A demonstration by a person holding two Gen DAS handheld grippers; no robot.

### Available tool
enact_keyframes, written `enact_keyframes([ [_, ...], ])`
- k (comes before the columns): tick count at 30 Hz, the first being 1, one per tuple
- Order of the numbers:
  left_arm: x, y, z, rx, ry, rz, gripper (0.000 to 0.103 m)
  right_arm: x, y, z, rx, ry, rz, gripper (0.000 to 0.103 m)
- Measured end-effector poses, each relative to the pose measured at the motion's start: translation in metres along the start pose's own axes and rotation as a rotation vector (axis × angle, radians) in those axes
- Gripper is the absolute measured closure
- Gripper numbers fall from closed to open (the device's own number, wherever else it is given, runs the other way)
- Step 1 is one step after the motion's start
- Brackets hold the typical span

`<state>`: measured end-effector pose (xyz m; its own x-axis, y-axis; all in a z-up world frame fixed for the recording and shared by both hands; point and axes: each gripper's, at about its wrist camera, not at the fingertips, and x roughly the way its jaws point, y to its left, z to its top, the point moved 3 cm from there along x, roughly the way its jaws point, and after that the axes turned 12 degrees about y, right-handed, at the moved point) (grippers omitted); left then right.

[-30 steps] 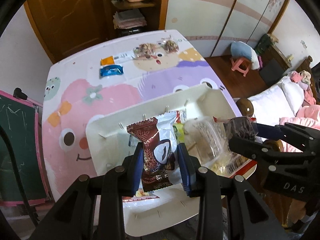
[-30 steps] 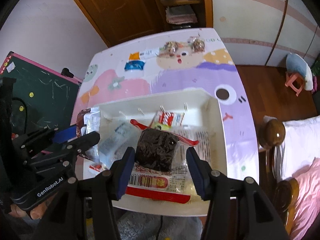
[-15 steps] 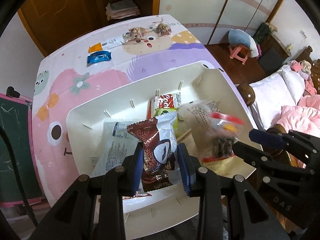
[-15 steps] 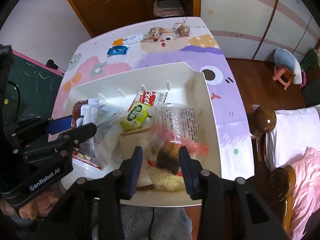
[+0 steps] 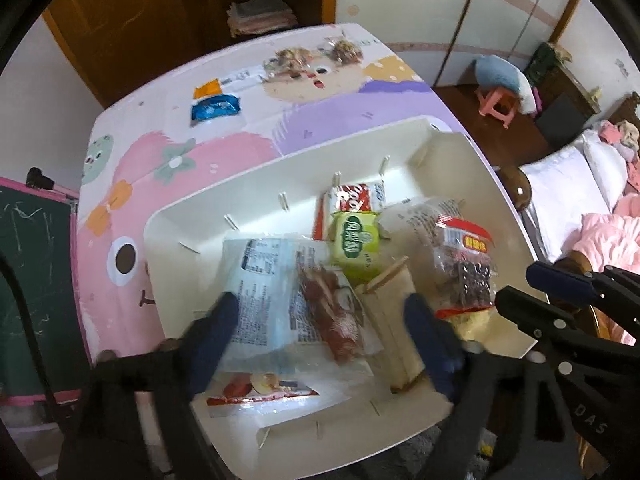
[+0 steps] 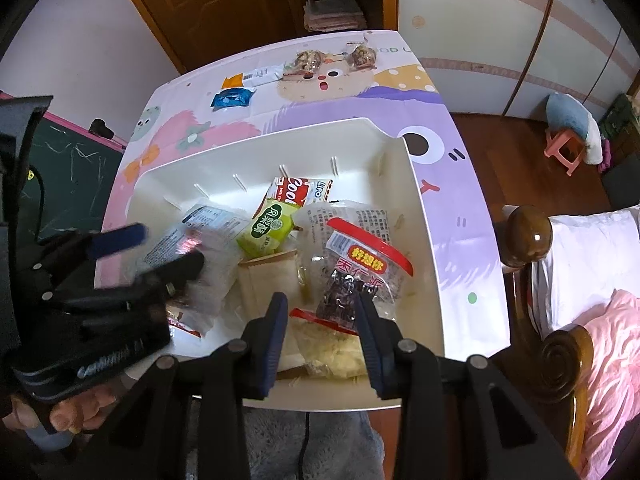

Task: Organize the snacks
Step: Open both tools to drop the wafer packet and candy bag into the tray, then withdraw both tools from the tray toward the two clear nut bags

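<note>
Snacks piling up in the white bin

Snacks are lying heaped in a white plastic bin (image 6: 416, 184) that is sitting on the cartoon-printed counter (image 6: 448, 120). The left gripper (image 5: 320, 320) is hanging over the bin's near left part with its jaws opening; a brown chocolate-snack wrapper (image 5: 332, 312) is lying loose between them, blurred, on top of a clear bag with printed text (image 5: 264, 276), and the pads are not pressing on it. The right gripper (image 6: 320, 320) is pointing steeply down at the bin's near right part, its jaws drawn close together on either side of a clear red-trimmed pack of dark dried fruit (image 6: 352, 276); the right pad is lying against the pack's edge, but whether the pads are actually pinching it cannot be told. A green pastry packet (image 6: 268, 228) and a red-and-white cookie packet (image 6: 300, 192) are resting near the bin's middle, touching each other, and a brown paper packet (image 6: 268, 284) is lying just in front of the green one. At the counter's far end, well apart from the bin, a blue wrapper (image 6: 232, 98), an orange wrapper (image 6: 234, 80) and two clear packs of nuts (image 6: 308, 60) are lying outside it. A person's fingers (image 6: 60, 416) are wrapping the left gripper's handle.
</note>
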<state>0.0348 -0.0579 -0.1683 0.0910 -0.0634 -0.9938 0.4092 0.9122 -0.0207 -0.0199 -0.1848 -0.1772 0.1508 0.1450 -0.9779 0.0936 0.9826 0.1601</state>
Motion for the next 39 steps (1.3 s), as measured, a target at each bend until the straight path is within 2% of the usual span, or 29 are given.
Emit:
enact_keyframes([
  [20,0.000,0.004,-0.003,-0.011,0.013,-0.017,0.018,0.006,-0.003,0.007,0.030,0.038,0.036,0.067],
  [30,-0.006,0.016,0.006,-0.049,0.005,-0.036,0.018,0.008,-0.002,0.013,0.037,0.057,0.051,0.066],
  [39,-0.018,0.024,0.023,-0.052,-0.016,-0.045,0.018,0.002,-0.002,0.037,0.043,0.050,0.059,0.062],
])
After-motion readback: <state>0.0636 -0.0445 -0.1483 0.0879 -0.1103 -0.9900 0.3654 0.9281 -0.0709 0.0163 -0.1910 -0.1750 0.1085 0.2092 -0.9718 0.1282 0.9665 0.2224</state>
